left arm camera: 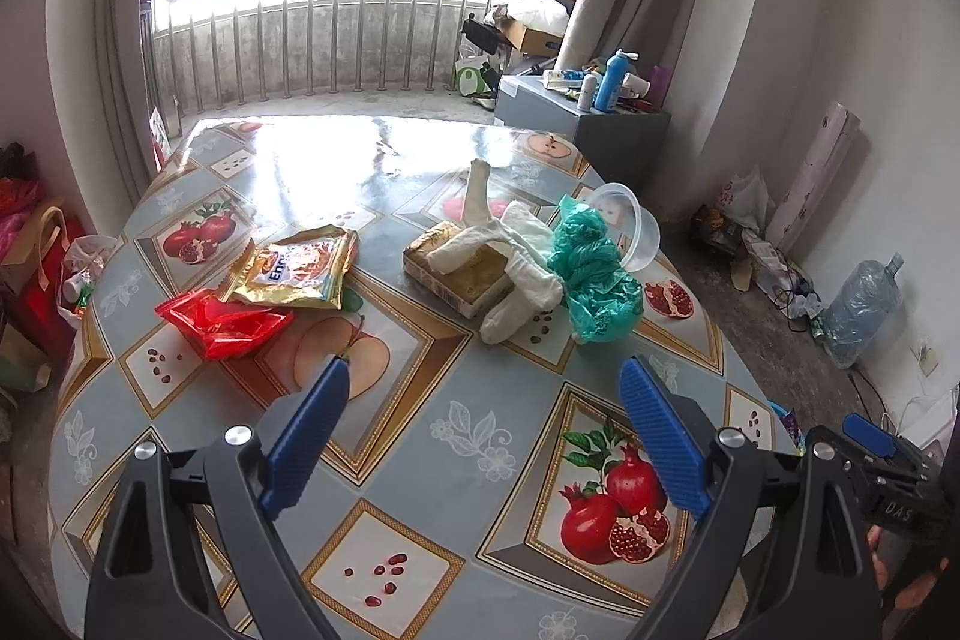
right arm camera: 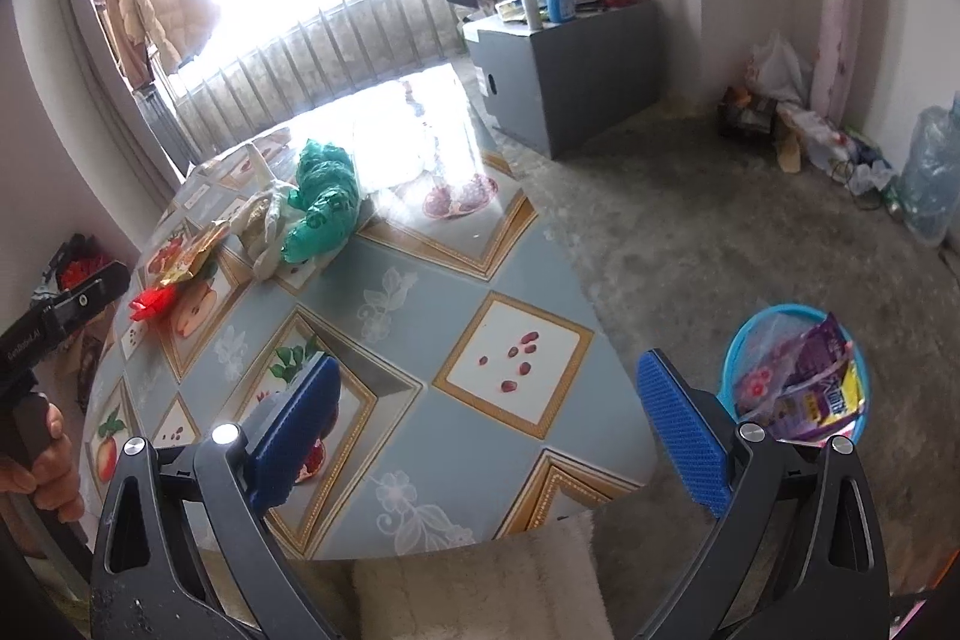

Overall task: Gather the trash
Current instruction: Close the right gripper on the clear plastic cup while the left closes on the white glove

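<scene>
Only the right wrist view shows the blue bin (right arm camera: 739,340) (wrappers inside).

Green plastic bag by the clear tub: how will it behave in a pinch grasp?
The green plastic bag looks crumpled and thin, so probably floppy and light; expect it to compress and trail. It touches the clear tub, lying on its side, which may roll.

Left claw (left arm camera: 486,376) and right claw (right arm camera: 489,373) both hang spread wide, gripping nothing.
</scene>
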